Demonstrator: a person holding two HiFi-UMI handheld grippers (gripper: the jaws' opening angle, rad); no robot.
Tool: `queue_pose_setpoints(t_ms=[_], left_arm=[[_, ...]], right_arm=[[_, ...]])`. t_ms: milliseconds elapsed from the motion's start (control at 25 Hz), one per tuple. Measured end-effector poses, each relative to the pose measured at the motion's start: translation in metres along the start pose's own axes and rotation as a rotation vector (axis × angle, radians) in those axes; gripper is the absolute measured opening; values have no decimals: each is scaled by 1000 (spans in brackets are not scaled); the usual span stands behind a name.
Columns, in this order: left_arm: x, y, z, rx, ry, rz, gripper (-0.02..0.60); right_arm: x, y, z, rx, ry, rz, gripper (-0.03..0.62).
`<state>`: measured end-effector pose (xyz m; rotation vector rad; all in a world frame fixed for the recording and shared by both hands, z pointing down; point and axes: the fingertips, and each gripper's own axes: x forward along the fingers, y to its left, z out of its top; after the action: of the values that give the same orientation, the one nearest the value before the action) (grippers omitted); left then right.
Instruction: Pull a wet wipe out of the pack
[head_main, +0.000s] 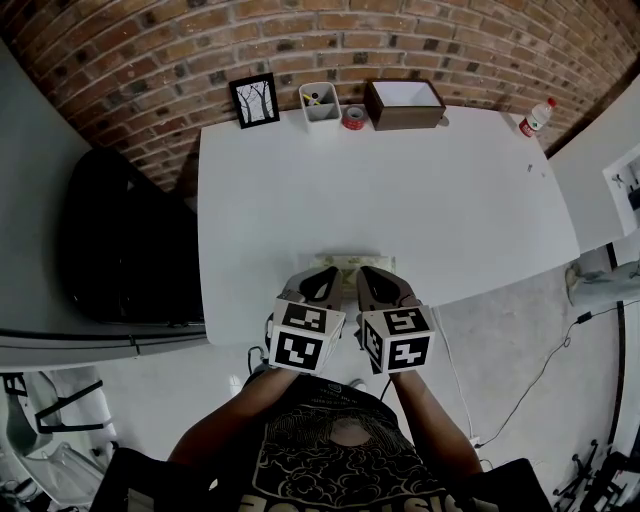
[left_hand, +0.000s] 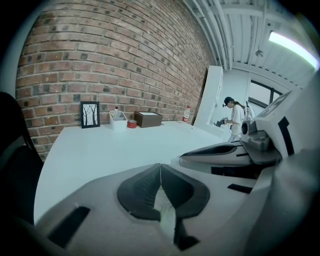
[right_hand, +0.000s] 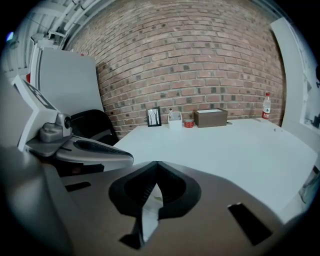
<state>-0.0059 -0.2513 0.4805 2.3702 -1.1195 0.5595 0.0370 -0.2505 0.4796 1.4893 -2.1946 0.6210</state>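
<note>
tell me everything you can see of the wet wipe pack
The wet wipe pack looks like a flat, pale yellowish-green rectangle. It lies flat on the white table, close to the table's near edge and right in front of the person. Only its far strip shows in the head view. The left gripper and right gripper, both shut, cover the rest from above. Whether either touches it, or whether a wipe sticks out, cannot be told.

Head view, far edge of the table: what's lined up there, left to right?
framed picture → white organizer → red tape roll → brown box → bottle
</note>
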Motion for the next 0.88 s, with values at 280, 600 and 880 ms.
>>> queue_pose_setpoints(t_ms=[280,600,880], left_arm=[[-8,-7,-1,0,-13,14,14],[-18,-17,-1,-3,-33,33,14],[-25,-29,-1,-11,-57,47,14]], right_arm=[[-10,3,6,-13,-27,14,15],[-25,5,16,-31,-63,26,15],[-36,9,17,-54,-82,42,15]])
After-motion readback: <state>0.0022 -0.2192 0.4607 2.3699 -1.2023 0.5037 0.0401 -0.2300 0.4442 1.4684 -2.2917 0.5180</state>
